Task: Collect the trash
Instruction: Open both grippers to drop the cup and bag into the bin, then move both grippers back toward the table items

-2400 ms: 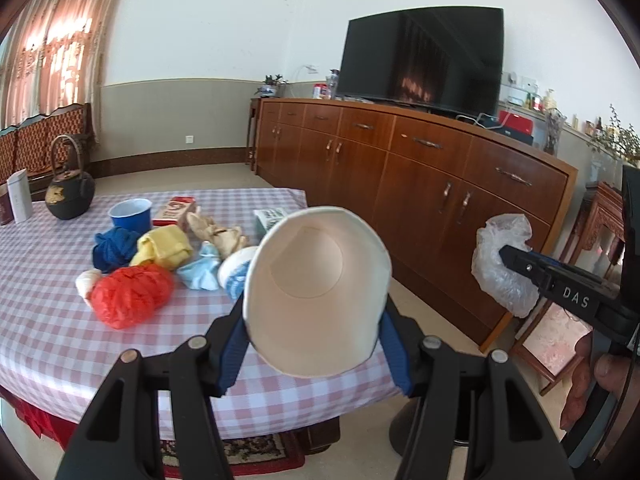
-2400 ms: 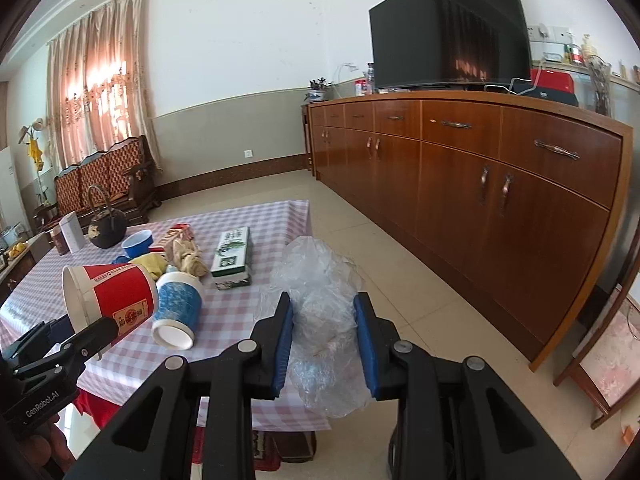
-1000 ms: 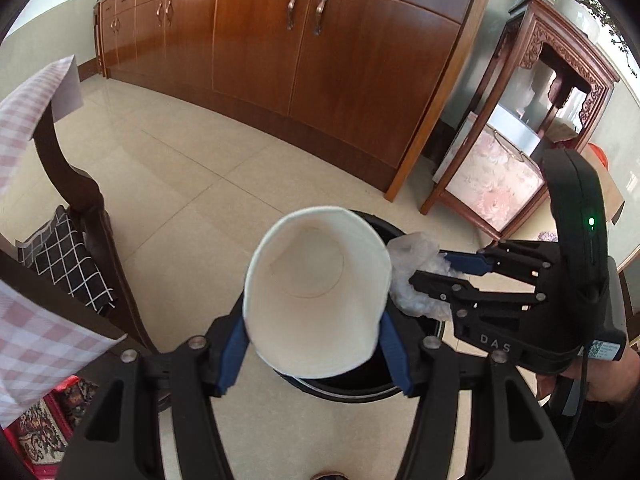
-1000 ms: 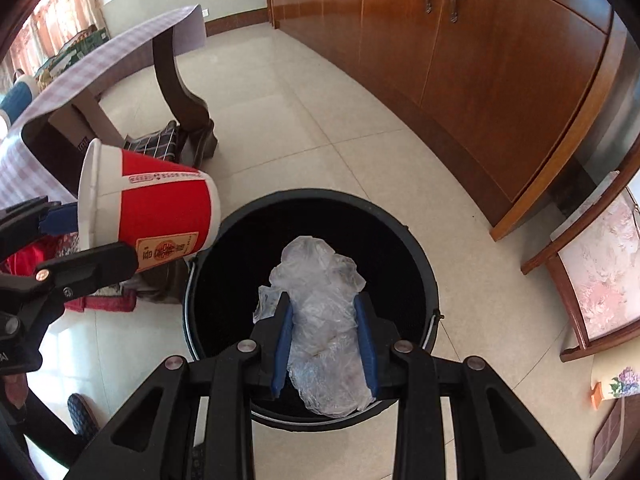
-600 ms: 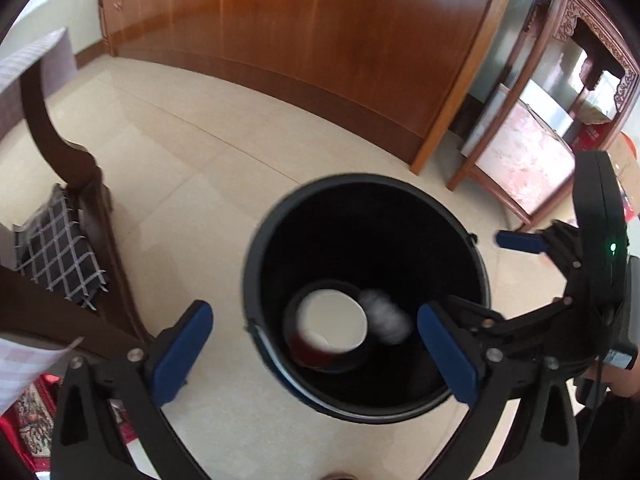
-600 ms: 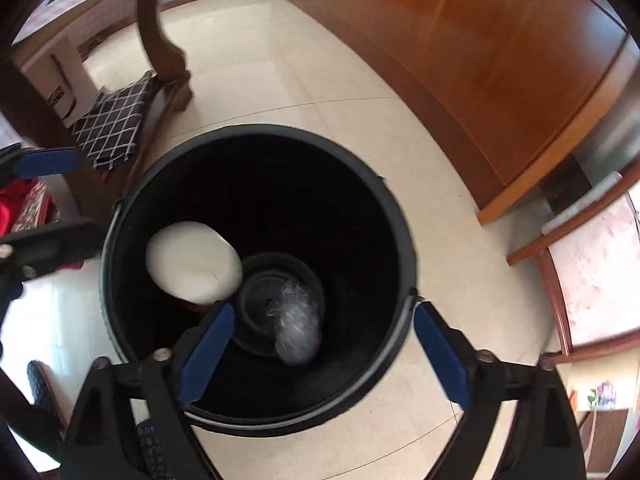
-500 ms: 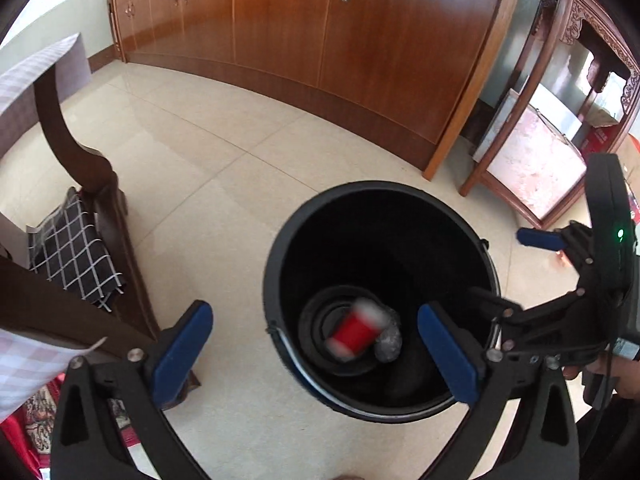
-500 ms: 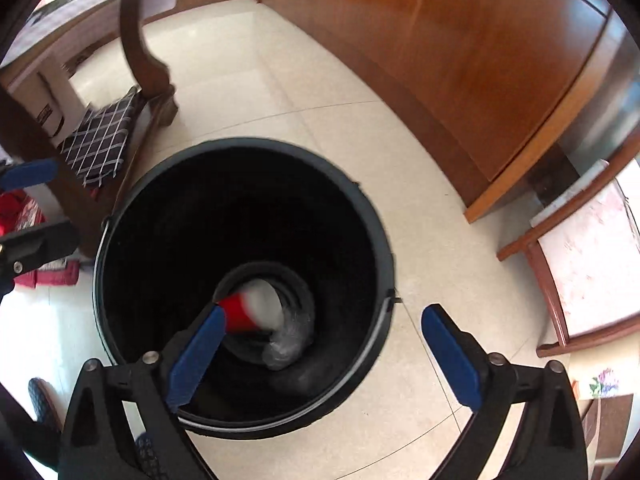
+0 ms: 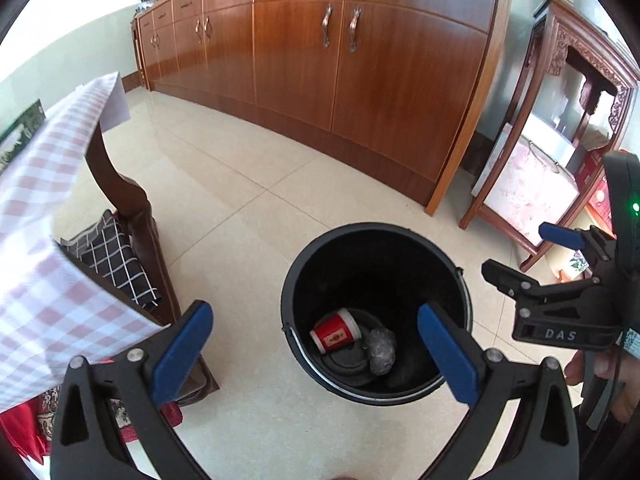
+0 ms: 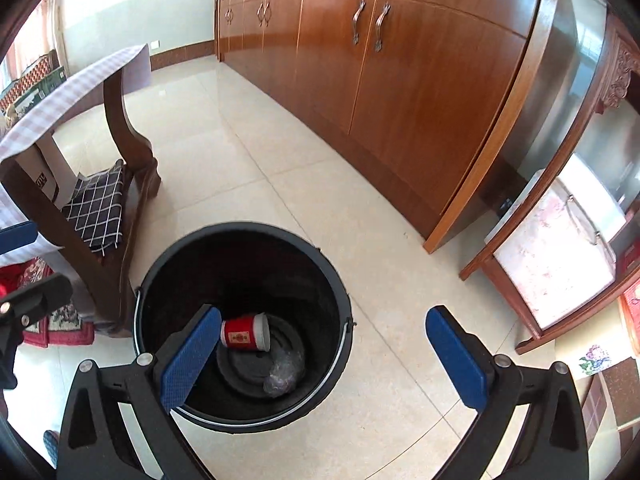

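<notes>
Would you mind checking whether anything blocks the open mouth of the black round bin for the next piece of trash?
Nothing visible does: the black round bin stands uncovered on the tile floor, holding only a red paper cup and a crumpled clear plastic bag at its bottom.

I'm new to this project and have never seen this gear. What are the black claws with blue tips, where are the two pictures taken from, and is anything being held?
The claws are hand-held grippers: a person carries one in each hand, and each has a camera looking forward along its two fingers. One picture is from the left gripper, the other from the right gripper. The blue parts are the finger pads. Both grippers are open and hold nothing. Below them a black bin stands on the tiled floor. At its bottom lie a red paper cup on its side and a crumpled clear plastic bag. To the left is a table with a checked cloth; behind is a wooden cabinet.
</notes>
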A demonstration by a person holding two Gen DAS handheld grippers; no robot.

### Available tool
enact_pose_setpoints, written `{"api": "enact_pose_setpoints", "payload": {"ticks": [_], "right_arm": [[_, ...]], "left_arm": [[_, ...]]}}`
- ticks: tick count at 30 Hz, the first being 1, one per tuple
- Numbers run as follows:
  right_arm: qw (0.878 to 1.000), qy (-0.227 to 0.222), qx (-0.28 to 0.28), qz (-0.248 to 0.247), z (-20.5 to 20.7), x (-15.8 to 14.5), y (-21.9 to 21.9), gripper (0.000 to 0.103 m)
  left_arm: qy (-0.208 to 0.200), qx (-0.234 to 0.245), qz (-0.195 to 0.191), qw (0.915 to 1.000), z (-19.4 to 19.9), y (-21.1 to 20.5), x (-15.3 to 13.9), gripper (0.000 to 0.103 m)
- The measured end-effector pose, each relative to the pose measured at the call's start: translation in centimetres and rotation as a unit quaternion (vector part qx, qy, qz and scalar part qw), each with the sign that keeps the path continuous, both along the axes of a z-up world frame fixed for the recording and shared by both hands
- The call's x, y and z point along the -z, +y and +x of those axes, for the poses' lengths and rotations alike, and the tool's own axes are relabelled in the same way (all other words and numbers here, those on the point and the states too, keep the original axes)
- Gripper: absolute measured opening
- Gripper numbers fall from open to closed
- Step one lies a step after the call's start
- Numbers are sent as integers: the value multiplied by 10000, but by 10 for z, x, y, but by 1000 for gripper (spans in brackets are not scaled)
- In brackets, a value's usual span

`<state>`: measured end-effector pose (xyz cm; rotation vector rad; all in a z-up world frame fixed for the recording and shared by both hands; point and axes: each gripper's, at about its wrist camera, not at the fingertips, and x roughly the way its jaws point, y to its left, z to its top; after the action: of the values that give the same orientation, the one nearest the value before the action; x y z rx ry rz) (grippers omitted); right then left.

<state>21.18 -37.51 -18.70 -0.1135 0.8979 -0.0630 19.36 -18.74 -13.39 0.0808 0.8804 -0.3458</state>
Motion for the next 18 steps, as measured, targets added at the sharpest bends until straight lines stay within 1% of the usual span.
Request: {"api": "enact_pose_setpoints", "payload": {"ticks": [5,8,11,16,18], "right_arm": [[9997,-190,159,47,-9,-32,9,103],[9985,-425,307,144,-17,-51,13,103],[9972,-613,346,251,-22,-67,22,103],[9952,-867,104,446,-25,-96,51,103],[9932,-1066,-14,475,-27,-107,65,103]], "left_arm": [[-236,-95,-80,9996,-13,12,-25,103],[-416,-181,-104,9989,-21,22,-40,103],[-589,-371,-154,9975,-26,38,-53,103],[-798,-799,-225,9933,-34,65,-70,103],[-852,-925,-260,9917,-37,77,-74,103]]}}
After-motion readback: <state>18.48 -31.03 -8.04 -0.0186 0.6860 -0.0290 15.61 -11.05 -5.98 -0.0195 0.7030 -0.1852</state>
